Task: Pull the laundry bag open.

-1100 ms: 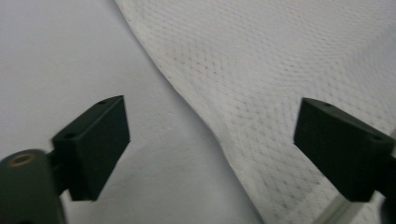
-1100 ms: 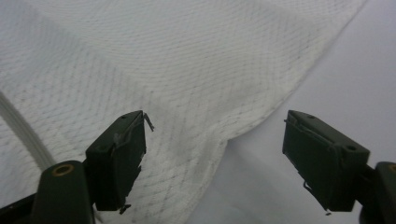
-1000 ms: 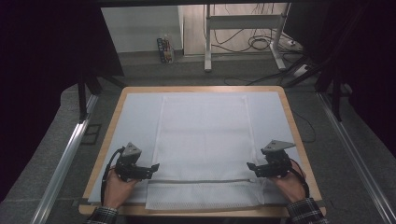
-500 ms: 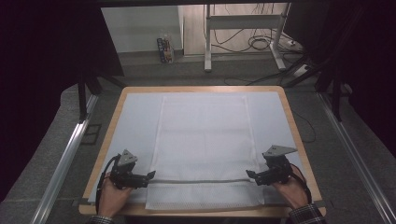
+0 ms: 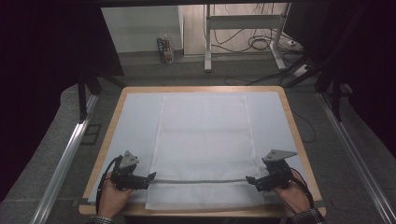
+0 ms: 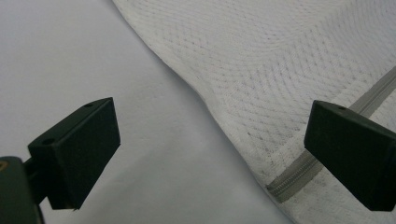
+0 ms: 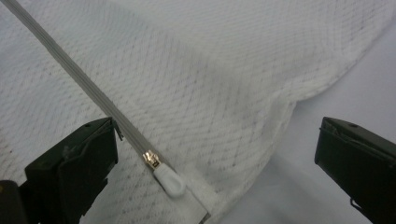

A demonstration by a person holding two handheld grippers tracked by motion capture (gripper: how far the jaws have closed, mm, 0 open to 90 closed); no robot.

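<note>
Dark curtains and a grey floor are surrounding the wooden-edged tabletop (image 5: 286, 110), which is lying under a pale sheet (image 5: 135, 121). On that sheet a white mesh laundry bag (image 5: 203, 140) is lying flat and centred, its grey zipper (image 5: 201, 181) running across near the person's edge. At the bag's left edge the left gripper (image 5: 150, 176) is sitting low over the zipper's end, its jaws standing wide apart – the bag's hem and zipper end are lying between them, untouched. At the right edge the right gripper (image 5: 250, 179) has just been opening; its jaws are standing wide, and the small white zipper pull (image 7: 169, 181) is lying free between them on the mesh.
</note>
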